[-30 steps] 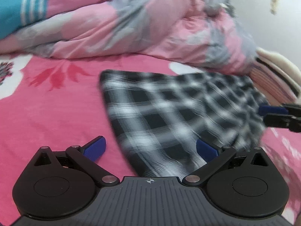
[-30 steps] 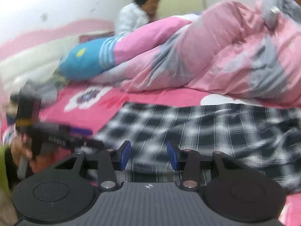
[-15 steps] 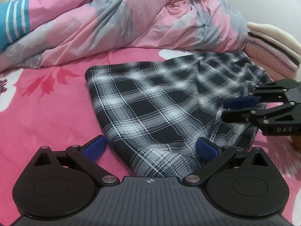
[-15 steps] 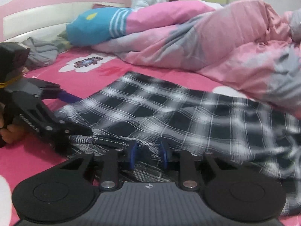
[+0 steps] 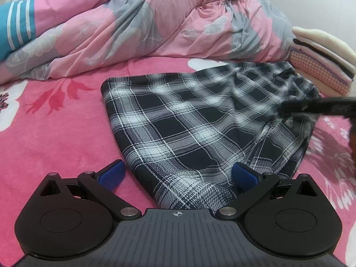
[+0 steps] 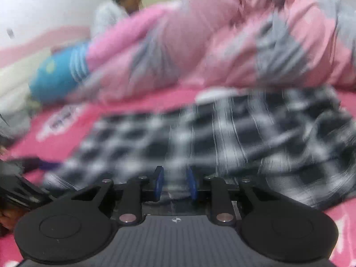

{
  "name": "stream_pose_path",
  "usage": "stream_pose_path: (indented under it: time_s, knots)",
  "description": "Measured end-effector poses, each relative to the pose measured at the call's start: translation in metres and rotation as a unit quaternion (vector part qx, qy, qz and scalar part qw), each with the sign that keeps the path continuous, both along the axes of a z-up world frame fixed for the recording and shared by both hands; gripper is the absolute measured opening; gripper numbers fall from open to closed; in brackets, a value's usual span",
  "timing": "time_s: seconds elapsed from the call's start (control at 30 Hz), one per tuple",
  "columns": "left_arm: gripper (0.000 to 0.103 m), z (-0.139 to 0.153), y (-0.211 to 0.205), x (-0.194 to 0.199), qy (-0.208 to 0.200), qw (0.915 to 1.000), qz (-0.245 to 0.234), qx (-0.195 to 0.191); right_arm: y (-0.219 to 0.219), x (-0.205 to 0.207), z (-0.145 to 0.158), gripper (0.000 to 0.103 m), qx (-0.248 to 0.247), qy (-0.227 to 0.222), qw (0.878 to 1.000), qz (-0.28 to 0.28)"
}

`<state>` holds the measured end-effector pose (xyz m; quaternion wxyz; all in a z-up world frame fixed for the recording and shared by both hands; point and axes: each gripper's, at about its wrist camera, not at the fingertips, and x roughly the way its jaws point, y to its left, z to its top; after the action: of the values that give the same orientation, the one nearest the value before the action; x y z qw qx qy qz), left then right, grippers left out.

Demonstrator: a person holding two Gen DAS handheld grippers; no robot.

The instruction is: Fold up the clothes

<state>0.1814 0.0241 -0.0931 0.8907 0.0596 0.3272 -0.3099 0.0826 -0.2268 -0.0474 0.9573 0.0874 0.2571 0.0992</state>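
Across the left wrist view's middle: plaid garment point(image 5: 200, 122) flat on the pink bedsheet point(image 5: 55, 138) — soft woven cloth, black-and-white checks, long axis running from lower centre to upper right. Near corner lying straight ahead of the left gripper point(image 5: 178, 174), between blue pads spread wide, closing on nothing. Rumpled pink-grey quilt point(image 5: 155, 22) along the top; folded pile point(image 5: 322, 55) at upper right.

Through the right wrist view, heavy blur: right gripper point(image 6: 175, 184) at lower centre, pads drawn close with plaid cloth between them — seemingly pinching the hem, though cannot tell for sure. Left gripper likely the nearer to the free corner.
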Motion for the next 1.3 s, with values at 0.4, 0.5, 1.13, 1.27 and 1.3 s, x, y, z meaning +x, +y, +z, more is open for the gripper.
stream_pose_path:
  time_s: [0.4,0.5,1.13,1.27,1.3]
  knots:
    - [0.103,0.0,0.0,0.0,0.001,1.0,-0.001,-0.001,0.032,-0.001,-0.009,0.005,-0.049,0.014,0.996,0.07]
    - [0.103,0.0,0.001,0.001,0.002,1.0,-0.001,-0.001,0.02,0.002,-0.005,0.005,-0.011,0.0,0.998,0.054]
    - [0.103,0.0,0.003,0.001,0.002,1.0,-0.004,-0.003,0.032,0.004,-0.019,0.031,-0.127,0.024,0.988,0.08]
    - [0.103,0.0,0.002,0.001,0.002,1.0,-0.003,-0.003,0.041,0.006,-0.017,0.037,-0.169,0.019,0.981,0.095]
    - [0.103,0.0,0.002,0.001,0.002,1.0,-0.003,-0.003,0.041,0.006,-0.016,0.039,-0.178,0.019,0.979,0.098]
